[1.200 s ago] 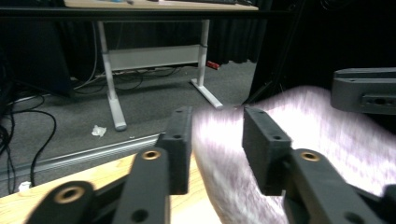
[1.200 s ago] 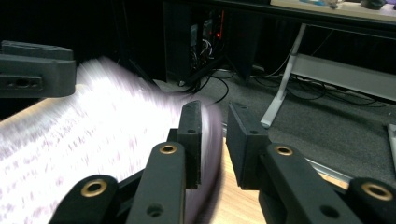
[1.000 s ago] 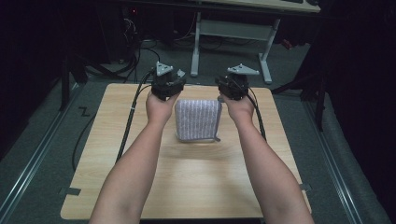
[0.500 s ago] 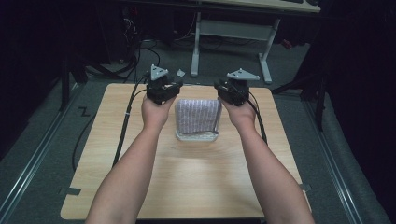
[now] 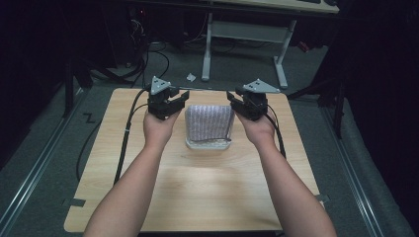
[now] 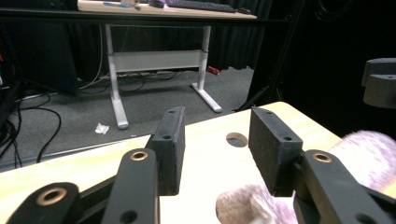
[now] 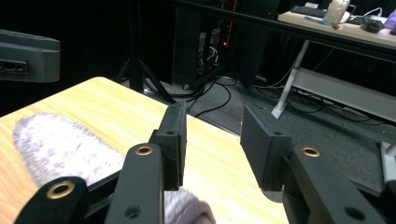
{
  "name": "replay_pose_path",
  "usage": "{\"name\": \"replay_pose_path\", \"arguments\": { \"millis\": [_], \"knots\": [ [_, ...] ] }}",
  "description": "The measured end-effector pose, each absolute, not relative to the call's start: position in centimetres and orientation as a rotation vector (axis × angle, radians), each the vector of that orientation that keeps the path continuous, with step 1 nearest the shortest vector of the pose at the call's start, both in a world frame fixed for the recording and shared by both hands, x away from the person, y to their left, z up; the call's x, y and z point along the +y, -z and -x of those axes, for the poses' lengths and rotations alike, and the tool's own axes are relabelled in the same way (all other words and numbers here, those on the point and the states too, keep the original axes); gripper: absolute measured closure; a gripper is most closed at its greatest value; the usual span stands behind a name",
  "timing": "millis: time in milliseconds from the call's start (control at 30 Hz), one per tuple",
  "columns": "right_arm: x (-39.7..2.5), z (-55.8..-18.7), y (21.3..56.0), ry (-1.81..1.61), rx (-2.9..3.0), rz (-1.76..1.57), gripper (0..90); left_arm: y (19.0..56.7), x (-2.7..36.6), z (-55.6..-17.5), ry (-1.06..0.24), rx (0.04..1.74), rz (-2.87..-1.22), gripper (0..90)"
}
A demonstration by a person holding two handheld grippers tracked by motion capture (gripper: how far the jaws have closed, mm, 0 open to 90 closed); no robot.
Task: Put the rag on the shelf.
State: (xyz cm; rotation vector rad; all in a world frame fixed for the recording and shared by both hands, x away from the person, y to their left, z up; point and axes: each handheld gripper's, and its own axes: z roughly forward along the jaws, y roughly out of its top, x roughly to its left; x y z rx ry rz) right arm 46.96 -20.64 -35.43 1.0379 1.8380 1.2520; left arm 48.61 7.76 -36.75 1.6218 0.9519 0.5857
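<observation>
Both grippers, left [image 5: 179, 100] and right [image 5: 236, 102], hover open beside a folded cloth [image 5: 208, 123]; folding looks finished, next likely withdrawing clear

cloth [image 5: 209, 122]: lilac-white fine stripes | table [image 5: 197, 187]: light wood grain | left claw [image 5: 179, 97]: black

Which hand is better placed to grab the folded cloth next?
Roughly even, slightly the left: left claw and right claw flank the folded cloth, both open; the left shows cloth close under its jaws.
</observation>
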Motion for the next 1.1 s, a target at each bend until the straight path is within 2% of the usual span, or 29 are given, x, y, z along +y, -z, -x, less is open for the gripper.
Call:
{"name": "replay_pose_path", "arguments": {
  "millis": [600, 1100],
  "knots": [
    [-23.2, -42.5, 37.4, -1.237, 1.828, -1.064, 64.0, 38.4, 8.7, -43.7, -0.59, 0.903, -1.661, 51.8],
    [-24.2, -39.4, 41.3, -1.197, 1.887, -1.07, 60.8, 42.7, 10.4, -40.8, -0.574, 0.915, -1.743, 51.1]
  ]
}}
